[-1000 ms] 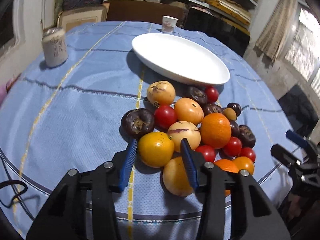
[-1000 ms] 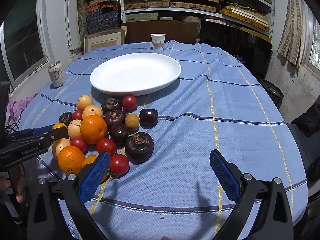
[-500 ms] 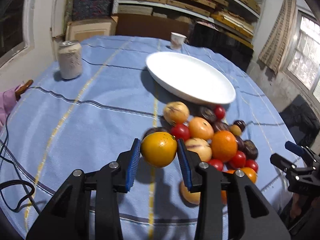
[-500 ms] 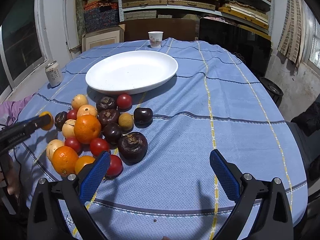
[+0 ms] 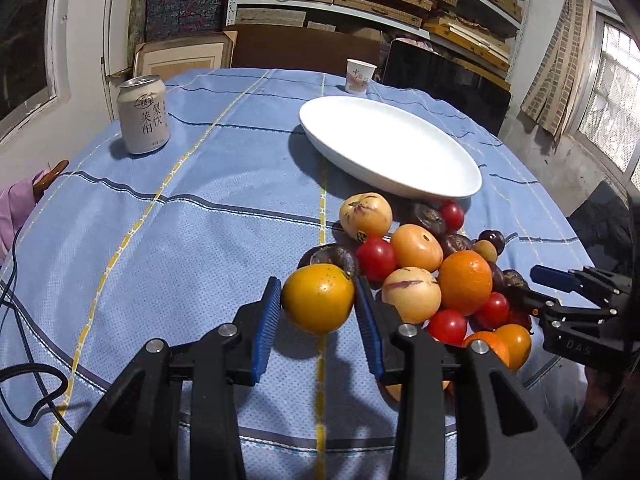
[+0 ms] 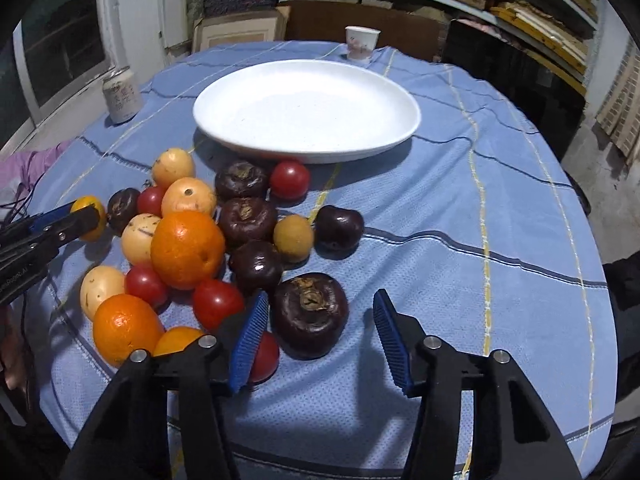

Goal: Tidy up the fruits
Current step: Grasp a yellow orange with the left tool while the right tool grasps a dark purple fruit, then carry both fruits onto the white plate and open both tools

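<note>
While left tool grips yellow fruit, raised, angled down

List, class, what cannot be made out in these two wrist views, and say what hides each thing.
- Left wrist view: a yellow fruit is mostly behind the left gripper.
- Right wrist view: a red tomato is half behind the right gripper.
- Right wrist view: the can print is blurred.
</note>
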A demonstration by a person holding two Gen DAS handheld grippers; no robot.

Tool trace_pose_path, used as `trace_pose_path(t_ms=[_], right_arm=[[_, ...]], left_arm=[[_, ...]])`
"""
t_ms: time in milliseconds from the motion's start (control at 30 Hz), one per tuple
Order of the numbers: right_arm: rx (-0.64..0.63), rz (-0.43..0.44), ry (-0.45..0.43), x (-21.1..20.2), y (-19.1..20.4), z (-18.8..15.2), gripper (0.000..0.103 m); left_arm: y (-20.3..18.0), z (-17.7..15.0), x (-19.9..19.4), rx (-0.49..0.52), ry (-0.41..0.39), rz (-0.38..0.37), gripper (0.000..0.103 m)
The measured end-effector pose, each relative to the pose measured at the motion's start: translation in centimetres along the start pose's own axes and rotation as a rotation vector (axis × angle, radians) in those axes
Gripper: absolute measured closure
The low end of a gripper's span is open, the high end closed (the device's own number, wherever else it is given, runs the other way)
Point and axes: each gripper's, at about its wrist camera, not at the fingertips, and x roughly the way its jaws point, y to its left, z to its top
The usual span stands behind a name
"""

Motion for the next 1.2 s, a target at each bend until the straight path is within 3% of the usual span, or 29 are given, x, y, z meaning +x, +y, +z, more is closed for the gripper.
trace_pose_path(t_ms=[133,300,367,400,500,633,867,1000,1200], right_arm=[[-0.11,0.074,0.067,0.4,0.5,1.0,0.048],[-0.121,0.142,0.142,1.7,-1.2,2.0,0.046],[-0.113,0.18,0.165,1.8,-1.4,2.2,0.06],[-0.121,0.157,0.161,1.7,-1.2,2.0,0.06],[-0.138,0.105,0.12,1.0,-0.4,1.1,0.061],[-0.118,0.099,0.04,-0.8,-0.6,0.1,0.061],[0.023,0.105,-0.007,-1.2,-3.7,0.0,0.061],[0.049,0.121,-0.079,-2.3,-4.4,1.6,0.061],[0.021,0.062,-0.188,-2.1,-5.3,8.0,0.06]], left_arm=[[-0.4,-0.1,0.0,0.016,0.009,-0.006,0.066],[-0.8,-0.2,0.1,0.035,0.023,-0.003,0.066],[-0.8,-0.2,0.2,0.032,0.031,-0.006,0.066],[-0.8,-0.1,0.2,0.03,0.033,-0.007,0.066],[-0.8,0.0,0.2,0.027,0.031,-0.012,0.066],[-0.9,0.1,-0.3,0.038,0.018,-0.014,0.066],[-1.3,0.4,-0.9,0.052,0.001,-0.024,0.066],[-1.7,1.9,-1.4,0.072,-0.024,-0.036,0.066],[-3.0,8.2,-0.4,0.103,-0.09,-0.053,0.066]])
